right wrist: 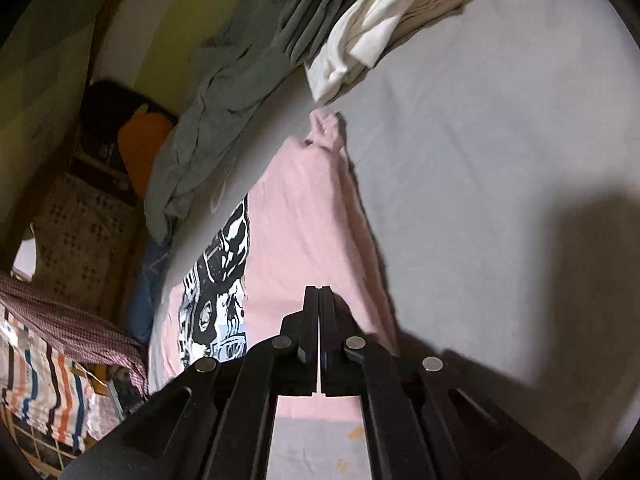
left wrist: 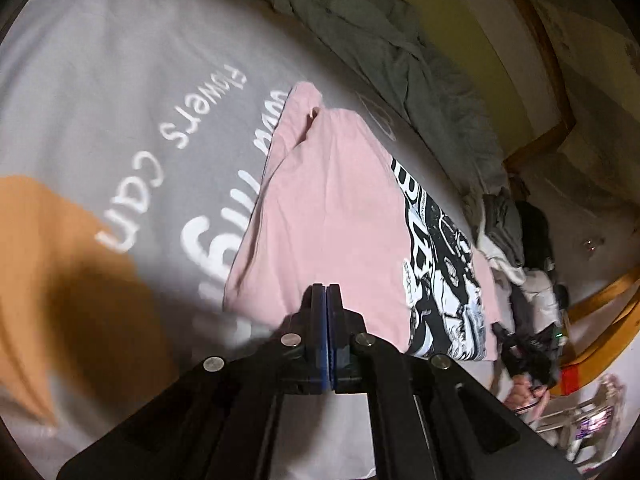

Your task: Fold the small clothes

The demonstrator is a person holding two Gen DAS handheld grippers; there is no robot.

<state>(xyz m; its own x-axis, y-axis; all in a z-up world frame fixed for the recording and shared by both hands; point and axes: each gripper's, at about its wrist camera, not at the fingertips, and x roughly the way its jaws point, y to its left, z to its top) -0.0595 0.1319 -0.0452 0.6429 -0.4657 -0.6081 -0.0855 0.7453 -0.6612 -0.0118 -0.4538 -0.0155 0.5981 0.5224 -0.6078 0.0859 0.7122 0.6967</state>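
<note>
The pink T-shirt (left wrist: 332,208) lies on the grey bedsheet (left wrist: 100,92) as a long, partly folded panel, its plain pink side turned over so that only a strip of the black-and-white print (left wrist: 444,280) shows along one long edge; in the right wrist view the same shirt (right wrist: 304,232) runs away from the camera toward a small bunched tip, probably a sleeve or collar end. The left gripper (left wrist: 327,292) hangs over the near end of the shirt with its blue-padded jaws pressed together, and whether a thin fold of cloth is pinched between them cannot be told. The right gripper (right wrist: 319,292) sits likewise above the shirt's near end, jaws closed, with no cloth visibly caught. Both tools point down along the shirt's length, which suits a next fold bringing the near hem toward the far tip, as a judgement only. The shirt's long edges look fairly straight, though the far end is rumpled and may need smoothing. Open sheet lies on the plain side in the right wrist view, giving room to slide or turn the garment. The printed edge is closer to the bed's border, where a crumpled grey-green garment (left wrist: 384,40) stretches along the wall, and a stack of folded white and grey clothes (right wrist: 380,12) lies beyond the far tip. An orange cloth (left wrist: 52,280) lies well apart at the left view's side.
</note>
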